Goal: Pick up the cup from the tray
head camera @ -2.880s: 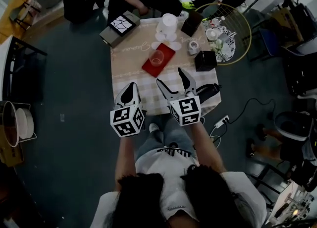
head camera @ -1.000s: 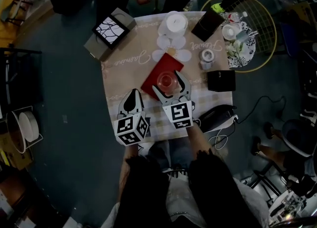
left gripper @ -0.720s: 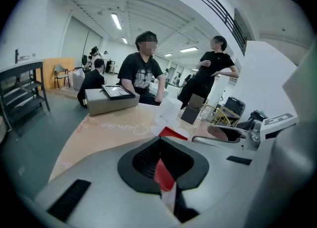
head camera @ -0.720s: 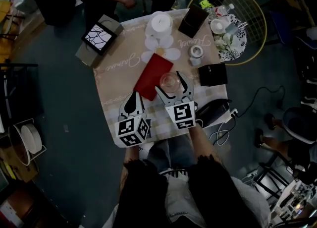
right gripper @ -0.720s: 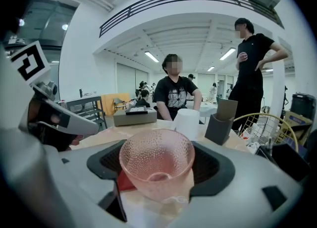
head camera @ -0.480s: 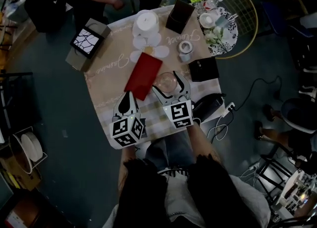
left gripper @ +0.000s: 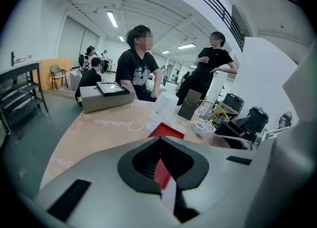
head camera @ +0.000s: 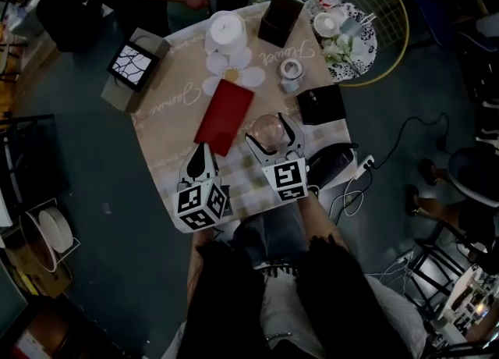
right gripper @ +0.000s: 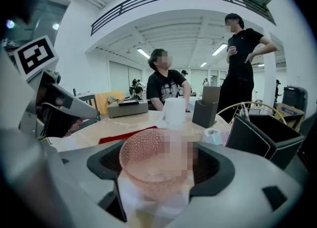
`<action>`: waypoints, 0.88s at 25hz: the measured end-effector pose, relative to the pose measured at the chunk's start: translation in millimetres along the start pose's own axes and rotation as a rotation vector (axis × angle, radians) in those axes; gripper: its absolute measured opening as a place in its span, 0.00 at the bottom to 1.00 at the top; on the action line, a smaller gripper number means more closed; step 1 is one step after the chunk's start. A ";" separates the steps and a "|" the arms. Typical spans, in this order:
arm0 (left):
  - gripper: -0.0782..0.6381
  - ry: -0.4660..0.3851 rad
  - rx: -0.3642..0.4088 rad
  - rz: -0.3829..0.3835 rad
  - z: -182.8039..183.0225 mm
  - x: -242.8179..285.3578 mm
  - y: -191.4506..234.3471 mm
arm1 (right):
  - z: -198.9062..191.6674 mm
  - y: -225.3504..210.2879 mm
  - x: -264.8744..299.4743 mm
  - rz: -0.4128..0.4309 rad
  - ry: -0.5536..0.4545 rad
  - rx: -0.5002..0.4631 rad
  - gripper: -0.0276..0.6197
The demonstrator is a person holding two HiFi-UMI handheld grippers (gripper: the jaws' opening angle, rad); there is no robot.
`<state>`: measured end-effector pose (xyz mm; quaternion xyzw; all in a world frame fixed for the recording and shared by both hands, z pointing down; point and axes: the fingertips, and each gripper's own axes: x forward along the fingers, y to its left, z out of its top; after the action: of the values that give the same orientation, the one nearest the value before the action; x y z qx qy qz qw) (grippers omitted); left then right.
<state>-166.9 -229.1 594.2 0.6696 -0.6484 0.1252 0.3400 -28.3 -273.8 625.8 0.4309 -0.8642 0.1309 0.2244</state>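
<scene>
The cup (head camera: 267,126) is clear pink with a dimpled pattern. The tray (head camera: 224,116) is plain red. The tablecloth (head camera: 168,119) is tan with white flowers and script, and pale checks along its near edge.

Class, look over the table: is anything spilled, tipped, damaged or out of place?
Nothing stands out. The cup stands upright between the jaws of the right gripper, beside the red tray, which lies flat.
</scene>
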 end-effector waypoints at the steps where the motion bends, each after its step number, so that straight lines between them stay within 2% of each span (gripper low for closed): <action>1: 0.12 0.007 -0.001 0.001 -2.0 1.1 0.5 | 0.1 0.0 0.4 0.000 -0.004 -0.001 0.66; 4: 0.12 0.038 0.003 0.011 -12.2 1.8 1.7 | -0.6 0.6 -0.7 0.004 -0.009 0.014 0.66; 8: 0.12 0.037 -0.011 0.027 -15.8 -2.1 3.9 | 8.8 1.1 -4.8 0.039 -0.047 0.054 0.66; 11: 0.12 0.034 -0.014 0.033 -14.8 -5.7 3.8 | 20.4 0.4 -11.5 0.050 -0.069 0.031 0.66; 15: 0.12 0.002 -0.010 0.027 -4.4 -15.0 -3.5 | 43.0 1.4 -26.2 0.055 -0.093 0.002 0.66; 22: 0.12 -0.104 -0.021 0.019 26.9 -40.0 -15.6 | 76.8 10.7 -56.3 0.067 -0.122 0.041 0.66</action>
<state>-164.5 -215.5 545.5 0.6655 -0.6726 0.0869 0.3116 -28.3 -261.0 530.8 0.4135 -0.8873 0.1293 0.1579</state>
